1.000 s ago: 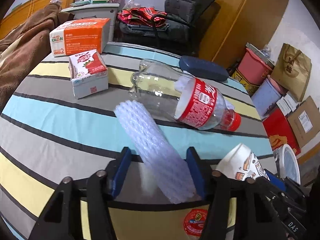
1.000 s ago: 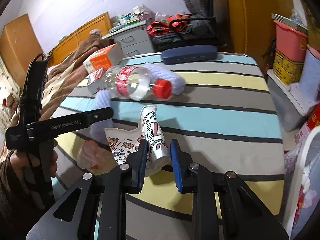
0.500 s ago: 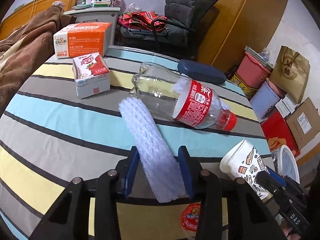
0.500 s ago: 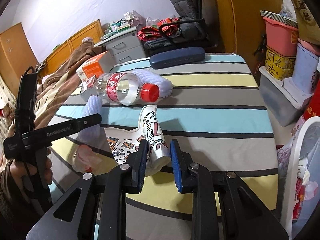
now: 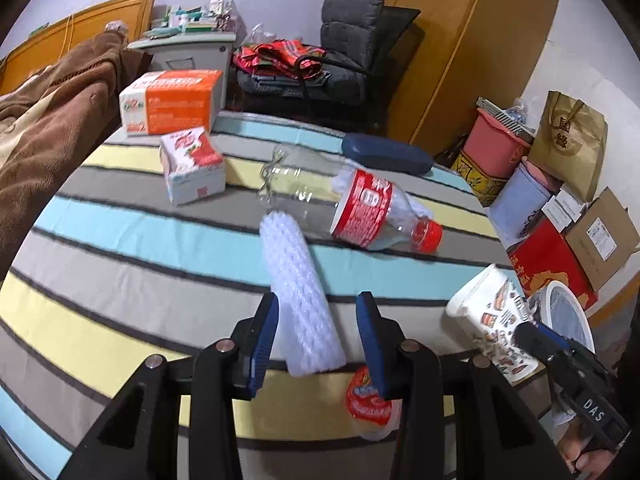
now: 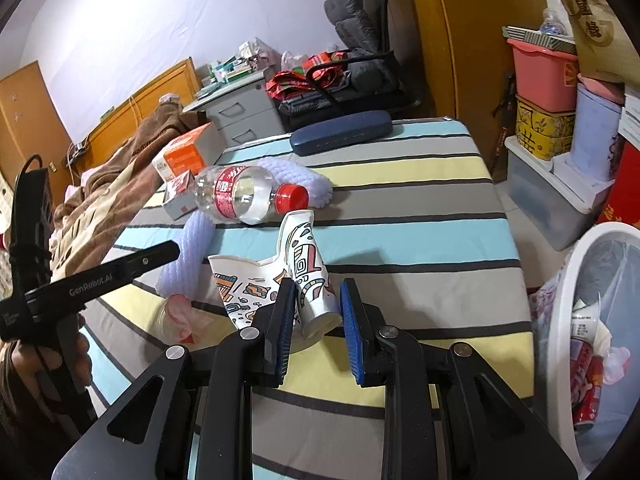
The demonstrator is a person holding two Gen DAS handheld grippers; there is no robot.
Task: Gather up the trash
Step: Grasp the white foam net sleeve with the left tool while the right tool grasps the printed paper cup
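My left gripper (image 5: 317, 330) is shut on a white foam net sleeve (image 5: 298, 292) and holds it over the striped table (image 5: 120, 240). My right gripper (image 6: 316, 312) is shut on a crushed patterned paper cup (image 6: 308, 276), which also shows in the left wrist view (image 5: 490, 322). An empty plastic bottle (image 5: 352, 204) with a red label and cap lies on the table beyond. A small red-topped plastic cup (image 5: 370, 402) lies below the left gripper. A white trash bin (image 6: 588, 320) with trash in it stands right of the table.
Two cartons, an orange one (image 5: 172, 100) and a smaller strawberry one (image 5: 192, 164), and a dark blue case (image 5: 386, 152) lie at the table's far side. A second foam sleeve (image 6: 298, 174) lies behind the bottle. Boxes and tubs (image 6: 548, 92) stand at the right.
My left gripper has closed on the foam sleeve and lifted it off the table. My right gripper has risen and drawn back with the crushed cup, toward the bin.
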